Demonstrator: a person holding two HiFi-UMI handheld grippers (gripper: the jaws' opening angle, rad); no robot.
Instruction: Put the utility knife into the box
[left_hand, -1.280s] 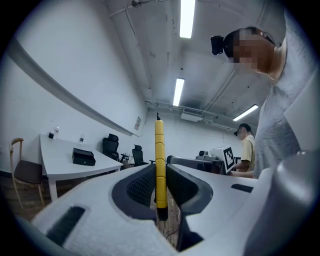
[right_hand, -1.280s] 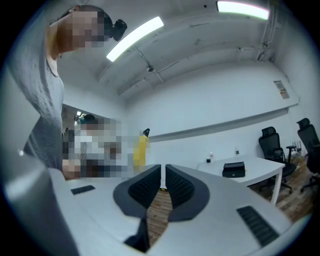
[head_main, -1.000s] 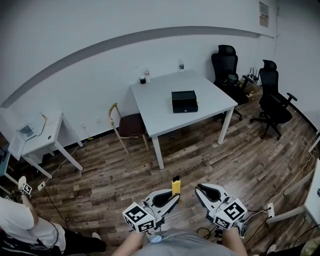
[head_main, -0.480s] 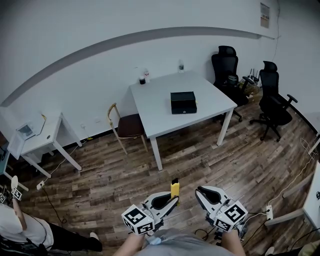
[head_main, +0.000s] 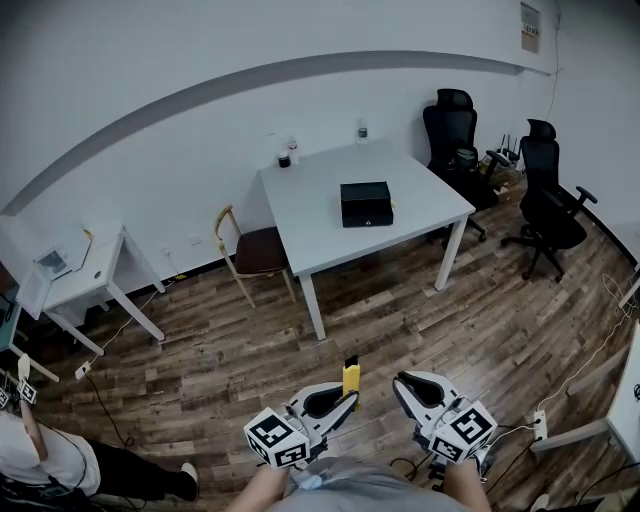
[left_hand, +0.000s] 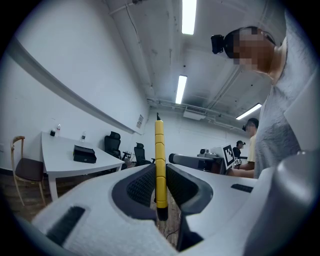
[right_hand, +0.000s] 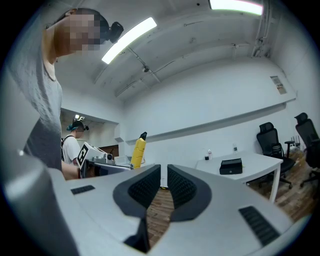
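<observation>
at the far left edge of the head view a seated person in a white top holds up a marker cube, and just right of that stands a small white side desk. next comes a wooden chair with a brown seat, set just beside the left side of a large white square table.

low in the middle, the left gripper points level over the dark wood-plank floor. its jaws are drawn in on the yellow utility knife and pinch it near its black lower end, so the yellow body stands upright above the pads (the left gripper view shows both ribbed pads pressed flat against its sides). the knife is over the floor, well apart from the table.

on the tabletop, towards its right half, sits the flat black rectangular box, with a few small bottles at the table's far edge.

just beside the left gripper, the right gripper also points level. its dark pads stand nearly together, with a narrow strip of floor showing between them, and they hold nothing.

at the far right two black office chairs stand near the wall.
</observation>
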